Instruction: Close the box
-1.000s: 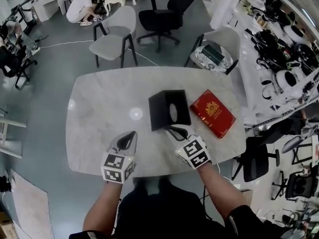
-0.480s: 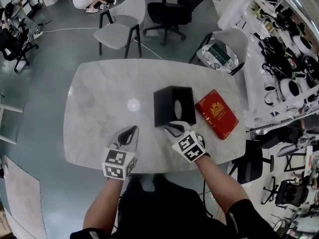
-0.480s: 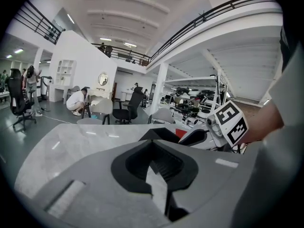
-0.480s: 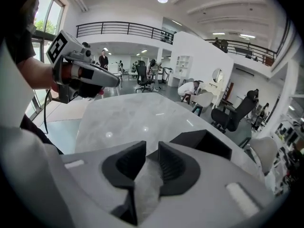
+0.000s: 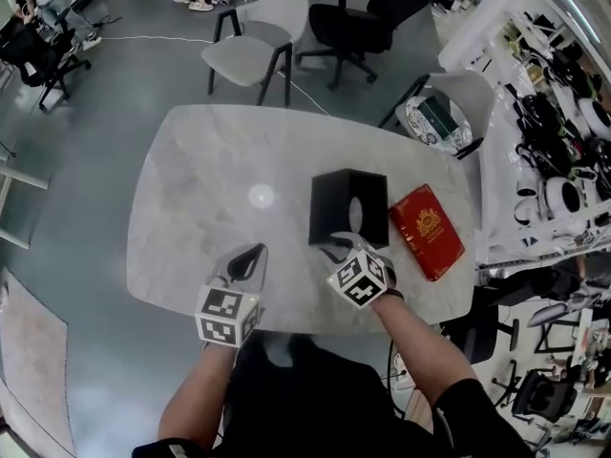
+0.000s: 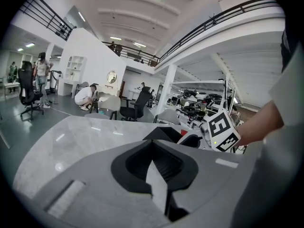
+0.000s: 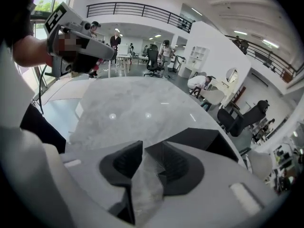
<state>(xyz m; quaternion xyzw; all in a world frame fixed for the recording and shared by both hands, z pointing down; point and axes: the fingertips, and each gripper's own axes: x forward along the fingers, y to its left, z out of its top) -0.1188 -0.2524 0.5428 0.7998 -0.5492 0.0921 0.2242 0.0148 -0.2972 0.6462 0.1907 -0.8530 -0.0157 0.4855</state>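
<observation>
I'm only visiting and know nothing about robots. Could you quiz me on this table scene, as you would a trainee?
1. In the head view, what lies just right of the black cube-shaped box on the pale marble table?
A) flat red box with a gold emblem
B) white mug
C) green bottle
2. True or false: the left tongs grip the black box.
3. Fill in: the right tongs sit at the black box's ____ edge, the person's side.

Key:
1. A.
2. False; they are shut, empty and apart from it.
3. Near; their jaws are opening, with nothing between them.
</observation>
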